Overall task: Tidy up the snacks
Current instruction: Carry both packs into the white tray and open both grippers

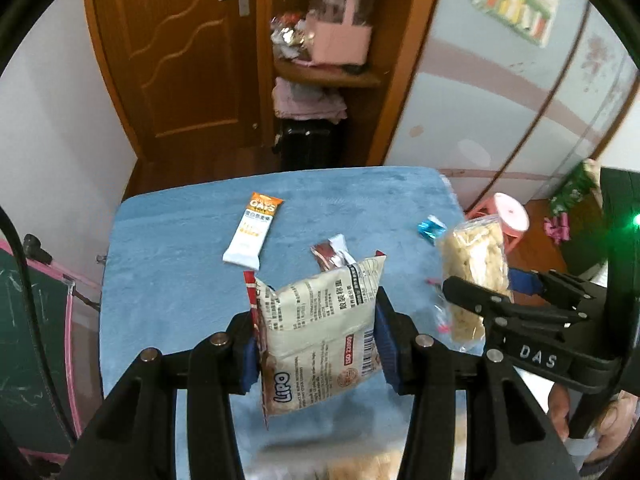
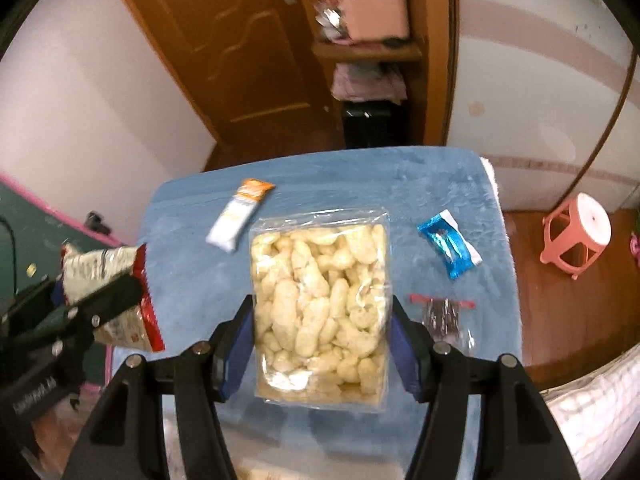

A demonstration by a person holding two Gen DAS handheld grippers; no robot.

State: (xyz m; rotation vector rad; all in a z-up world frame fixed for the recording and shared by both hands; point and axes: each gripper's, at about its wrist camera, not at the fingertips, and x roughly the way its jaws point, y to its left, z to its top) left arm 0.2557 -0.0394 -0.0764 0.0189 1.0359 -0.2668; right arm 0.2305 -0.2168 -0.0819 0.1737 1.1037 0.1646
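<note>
Gripping Lipo packet (image 1: 320,332) in left hand-held gripper (image 1: 316,336), puffed-snack bag (image 2: 320,304) in right hand-held gripper (image 2: 322,344)

I see a brown wooden door (image 1: 180,52) ahead, shut, with an open shelf unit (image 1: 336,76) just to its right holding a pink basket (image 1: 340,36). White wall (image 1: 52,120) runs left; a pale wardrobe (image 1: 500,92) stands right. A pink stool (image 2: 576,232) sits on wooden floor (image 2: 568,320).

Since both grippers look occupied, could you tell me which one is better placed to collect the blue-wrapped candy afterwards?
Probably the right gripper: the blue-wrapped candy lies on its side of the blue cloth. It must first put down its clear puff bag; the left gripper holds the Lipo packet.
</note>
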